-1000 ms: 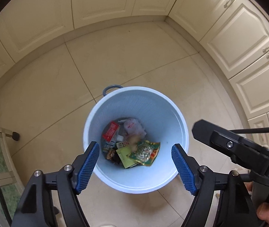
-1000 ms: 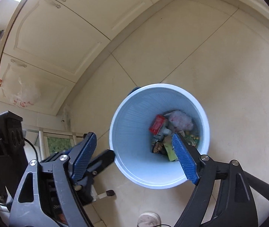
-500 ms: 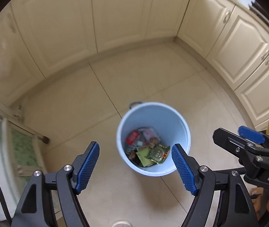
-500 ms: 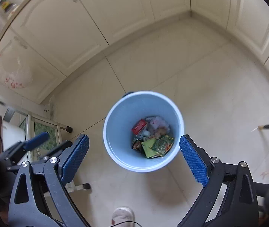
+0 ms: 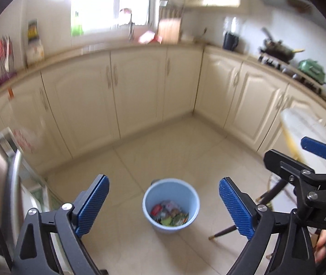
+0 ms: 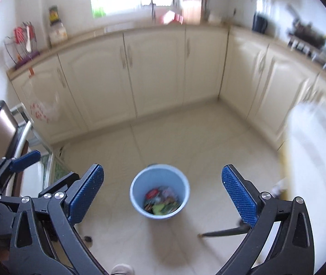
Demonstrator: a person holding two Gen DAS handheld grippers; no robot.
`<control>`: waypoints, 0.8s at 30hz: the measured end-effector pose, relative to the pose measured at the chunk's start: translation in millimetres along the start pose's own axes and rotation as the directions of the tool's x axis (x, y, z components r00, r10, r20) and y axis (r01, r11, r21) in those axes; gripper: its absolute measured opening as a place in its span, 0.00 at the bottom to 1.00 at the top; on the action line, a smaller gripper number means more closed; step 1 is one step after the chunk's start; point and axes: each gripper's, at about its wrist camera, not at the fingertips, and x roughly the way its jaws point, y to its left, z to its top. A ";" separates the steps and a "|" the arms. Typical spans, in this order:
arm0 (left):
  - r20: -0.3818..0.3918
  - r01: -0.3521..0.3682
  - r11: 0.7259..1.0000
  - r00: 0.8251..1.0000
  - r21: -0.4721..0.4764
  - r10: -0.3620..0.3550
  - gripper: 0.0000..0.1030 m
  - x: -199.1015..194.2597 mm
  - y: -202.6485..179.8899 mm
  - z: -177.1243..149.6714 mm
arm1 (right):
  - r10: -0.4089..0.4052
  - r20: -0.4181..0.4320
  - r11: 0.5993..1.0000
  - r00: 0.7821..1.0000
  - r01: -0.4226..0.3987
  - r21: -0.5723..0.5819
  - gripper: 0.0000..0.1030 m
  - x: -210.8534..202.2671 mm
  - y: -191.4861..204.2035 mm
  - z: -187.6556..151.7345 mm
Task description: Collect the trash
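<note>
A light blue trash bin (image 5: 171, 192) stands on the tiled kitchen floor, far below both grippers; it also shows in the right wrist view (image 6: 159, 183). Several colourful wrappers (image 5: 171, 215) lie inside it, seen too in the right wrist view (image 6: 160, 202). My left gripper (image 5: 164, 208) is open and empty, high above the bin. My right gripper (image 6: 163, 198) is open and empty too, also well above the bin. The right gripper's body (image 5: 309, 171) shows at the right of the left wrist view; the left gripper's body (image 6: 14, 174) shows at the left of the right wrist view.
Cream cabinets (image 5: 137, 91) run along the back and right walls under a cluttered counter. A white table top (image 5: 305, 133) with dark legs (image 6: 222, 231) stands at the right. A metal-framed stand (image 6: 25, 142) is at the left. A shoe tip (image 6: 121, 269) shows at the bottom.
Both grippers have risen well away from the bin and tilted up, so the bin looks smaller and the counters and window have come into view. Both stay open and empty.
</note>
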 end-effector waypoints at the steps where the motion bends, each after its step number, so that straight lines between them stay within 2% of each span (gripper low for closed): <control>1: 0.027 0.004 1.000 1.000 0.011 -0.004 0.96 -16.3 -9.8 -3.8 | -0.017 0.029 1.000 0.999 0.017 -0.002 1.00 -22.6 -2.4 0.7; 4: 0.115 0.019 0.999 0.993 0.031 -0.022 0.99 -66.0 -39.0 -12.8 | -0.040 0.089 0.999 0.995 0.038 0.029 1.00 -85.9 -14.4 2.7; 8: 0.219 0.065 0.997 0.973 0.052 -0.075 0.99 -122.6 -75.5 -31.8 | -0.089 0.186 0.995 0.978 0.080 0.059 1.00 -166.6 -29.9 -1.4; 15: 0.354 0.107 0.989 0.925 0.101 -0.137 0.99 -215.4 -120.0 -73.2 | -0.198 0.325 0.979 0.925 0.167 0.120 1.00 -296.0 -47.2 -15.5; 19: 0.396 0.150 0.985 0.902 0.091 -0.174 0.99 -253.4 -109.6 -103.7 | -0.213 0.376 0.975 0.902 0.171 0.142 1.00 -353.2 -45.4 -23.8; 24: 0.466 0.132 0.984 0.867 0.123 -0.175 0.99 -315.9 -94.7 -137.5 | -0.242 0.441 0.969 0.864 0.193 0.154 1.00 -409.6 -36.6 -34.3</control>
